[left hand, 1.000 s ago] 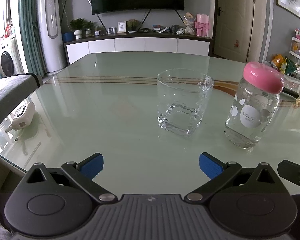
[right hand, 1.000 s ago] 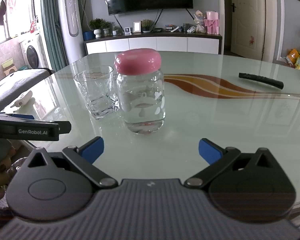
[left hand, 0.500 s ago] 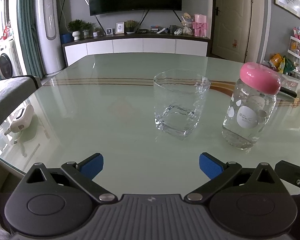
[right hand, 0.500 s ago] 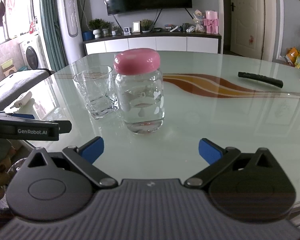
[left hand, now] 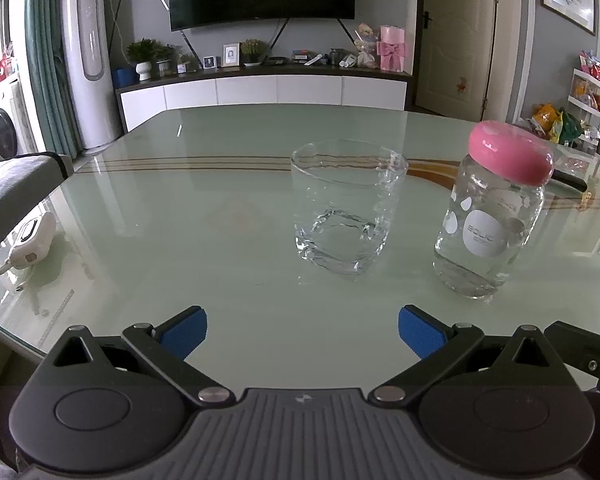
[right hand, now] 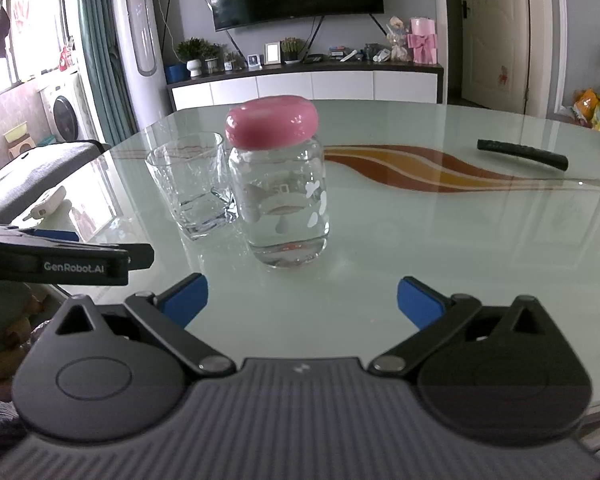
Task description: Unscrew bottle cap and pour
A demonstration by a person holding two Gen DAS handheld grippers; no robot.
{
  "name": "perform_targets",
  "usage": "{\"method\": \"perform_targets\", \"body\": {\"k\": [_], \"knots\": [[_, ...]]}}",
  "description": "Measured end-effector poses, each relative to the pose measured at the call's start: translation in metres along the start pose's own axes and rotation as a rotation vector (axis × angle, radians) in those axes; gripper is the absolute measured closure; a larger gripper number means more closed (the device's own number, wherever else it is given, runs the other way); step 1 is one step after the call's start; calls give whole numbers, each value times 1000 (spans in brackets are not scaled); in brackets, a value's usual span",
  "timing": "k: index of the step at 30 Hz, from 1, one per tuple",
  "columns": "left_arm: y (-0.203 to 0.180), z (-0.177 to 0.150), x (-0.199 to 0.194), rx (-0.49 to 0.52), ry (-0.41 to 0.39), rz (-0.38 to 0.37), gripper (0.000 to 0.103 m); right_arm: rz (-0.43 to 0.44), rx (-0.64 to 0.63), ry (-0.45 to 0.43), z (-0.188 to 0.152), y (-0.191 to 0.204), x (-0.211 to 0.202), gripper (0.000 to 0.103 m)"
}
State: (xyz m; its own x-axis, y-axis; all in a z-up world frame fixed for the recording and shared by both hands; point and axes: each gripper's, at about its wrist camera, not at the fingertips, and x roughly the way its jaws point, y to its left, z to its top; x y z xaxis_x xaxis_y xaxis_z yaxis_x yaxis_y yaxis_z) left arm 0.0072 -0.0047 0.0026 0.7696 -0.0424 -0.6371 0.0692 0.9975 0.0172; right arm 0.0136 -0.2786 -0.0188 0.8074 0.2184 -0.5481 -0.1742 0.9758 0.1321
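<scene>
From the left wrist, the left gripper (left hand: 302, 329) hangs low over the near edge of the table (left hand: 160, 216), its blue pads spread wide with nothing between them. Ahead of it and a little to the right stands the glass (left hand: 346, 208), upright and clear; I cannot tell whether it holds any liquid. Further right is the bottle (left hand: 490, 220), upright too, its pink cap (left hand: 510, 152) on and a round white label facing this way. Glass and bottle stand near each other but apart, neither touching the gripper. A white plug (left hand: 30, 242) lies at the table's left edge, and a blue pad of the other gripper peeks in at the far right. From the right wrist, the right gripper (right hand: 302, 300) also sits low over the table edge, pads wide apart and gripping nothing. The bottle (right hand: 282, 208) stands straight ahead, slightly left of centre, cap (right hand: 272, 126) seated on top. The glass (right hand: 192, 188) stands just beside it on the left, partly behind it from here. A dark remote (right hand: 522, 155) lies well off to the right, and the left gripper's black arm (right hand: 66, 266) reaches in from the left.
</scene>
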Motion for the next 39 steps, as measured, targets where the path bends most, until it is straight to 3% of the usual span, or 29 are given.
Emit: {"method": "perform_targets", "body": {"k": [13, 20, 26, 31, 35, 39], "knots": [[-9, 4, 8, 54, -5, -65, 0, 24, -81, 1, 24, -4, 0, 0], [-27, 8, 15, 139, -32, -177, 0, 78, -178, 22, 60, -7, 4, 0], [-51, 10, 22, 272, -88, -298, 0, 141, -248, 70, 87, -14, 10, 0], [-69, 13, 31, 326, -154, -369, 0, 157, -298, 98, 105, -17, 19, 0], [-81, 18, 44, 365, -217, -428, 1, 210, -347, 101, 113, -18, 25, 9], [-89, 19, 61, 392, -220, -476, 2, 265, -399, 117, 122, -21, 30, 19]]}}
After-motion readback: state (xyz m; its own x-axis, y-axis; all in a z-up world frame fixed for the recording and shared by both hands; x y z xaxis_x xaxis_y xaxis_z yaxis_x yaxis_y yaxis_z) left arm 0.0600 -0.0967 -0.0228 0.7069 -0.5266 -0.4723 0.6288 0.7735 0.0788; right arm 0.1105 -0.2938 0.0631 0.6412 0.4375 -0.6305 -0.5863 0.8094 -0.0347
